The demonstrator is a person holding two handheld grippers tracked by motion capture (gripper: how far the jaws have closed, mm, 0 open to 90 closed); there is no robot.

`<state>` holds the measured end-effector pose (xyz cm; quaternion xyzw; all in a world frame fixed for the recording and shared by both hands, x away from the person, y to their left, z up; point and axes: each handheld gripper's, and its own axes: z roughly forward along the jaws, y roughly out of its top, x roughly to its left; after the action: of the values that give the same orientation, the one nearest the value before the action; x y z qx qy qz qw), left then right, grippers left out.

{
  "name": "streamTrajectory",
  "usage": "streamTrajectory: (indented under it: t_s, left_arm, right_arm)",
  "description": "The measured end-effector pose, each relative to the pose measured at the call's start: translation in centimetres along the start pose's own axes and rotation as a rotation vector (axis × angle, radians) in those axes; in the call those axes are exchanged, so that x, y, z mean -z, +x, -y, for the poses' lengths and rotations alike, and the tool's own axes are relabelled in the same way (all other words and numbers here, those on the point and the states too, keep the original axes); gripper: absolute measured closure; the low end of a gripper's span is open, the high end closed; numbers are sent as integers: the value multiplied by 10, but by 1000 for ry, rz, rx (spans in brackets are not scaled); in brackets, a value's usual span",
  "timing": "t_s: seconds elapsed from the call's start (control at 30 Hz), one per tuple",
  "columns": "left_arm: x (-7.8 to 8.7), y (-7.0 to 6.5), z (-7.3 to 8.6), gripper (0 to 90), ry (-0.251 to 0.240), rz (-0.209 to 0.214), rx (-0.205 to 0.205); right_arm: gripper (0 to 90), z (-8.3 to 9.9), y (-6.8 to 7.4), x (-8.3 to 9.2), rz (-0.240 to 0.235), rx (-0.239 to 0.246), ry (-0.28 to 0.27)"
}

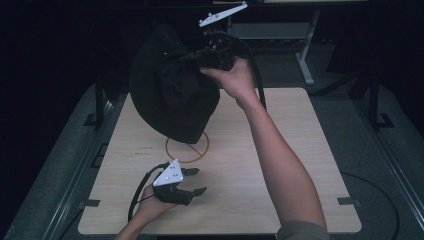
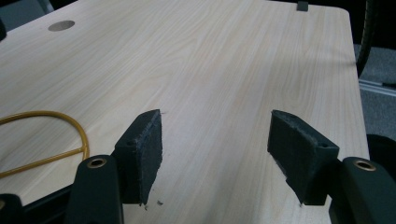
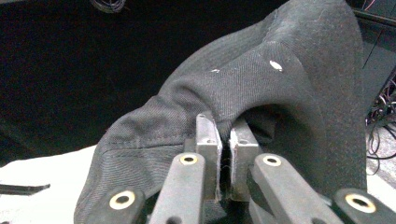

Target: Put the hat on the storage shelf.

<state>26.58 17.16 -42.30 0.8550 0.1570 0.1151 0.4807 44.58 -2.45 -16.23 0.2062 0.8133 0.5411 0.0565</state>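
Now the right claw [image 1: 200, 57] pinches the black hat [image 1: 170, 95] aloft at the desk's [image 1: 280, 165] far side; the released left claw [image 1: 196, 181] waits near, below it

Black hat [image 1: 172, 92], soft twill fabric with a wide floppy brim. Lifted off the wooden table [image 1: 280, 190], hanging above its far-left part, lowest edge over the yellow circle mark [image 1: 186, 148]. Pinched at the brim edge by the right gripper [image 3: 224, 154], jaws closed tight on the cloth. Crown bulges upward; small pale specks on the fabric.
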Motion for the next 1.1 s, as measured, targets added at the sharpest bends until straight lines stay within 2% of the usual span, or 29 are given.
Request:
streamTrajectory:
  t_s: [0.47,0.57,0.73,0.93,1.0,1.03,1.07,1.1]
  left_arm:
    - [-3,-6,-1,338,13,9,-25]
    - [-3,-6,-2,338,13,10,-30]
    - [-3,-9,-3,338,7,9,-38]
    - [-4,-10,-3,337,15,4,-47]
    - [-4,-11,-3,334,16,9,-40]
    - [-4,-12,-2,334,13,13,-46]
    - [-4,-14,-2,334,15,14,-48]
    - [-3,-15,-2,334,16,9,-60]
  right_arm:
    - [853,0,-10,-30,-12,-42,-6]
    - [852,-1,-9,-40,-12,-46,19]
    - [850,-2,-11,-51,-16,-59,32]
    - [846,-5,-13,-68,-11,-47,72]
    - [827,-5,-14,-73,-6,-48,91]
    - [785,-5,-16,-75,3,-46,98]
    - [690,-5,-17,-77,26,-51,99]
    - [670,-6,-18,-78,38,-55,106]
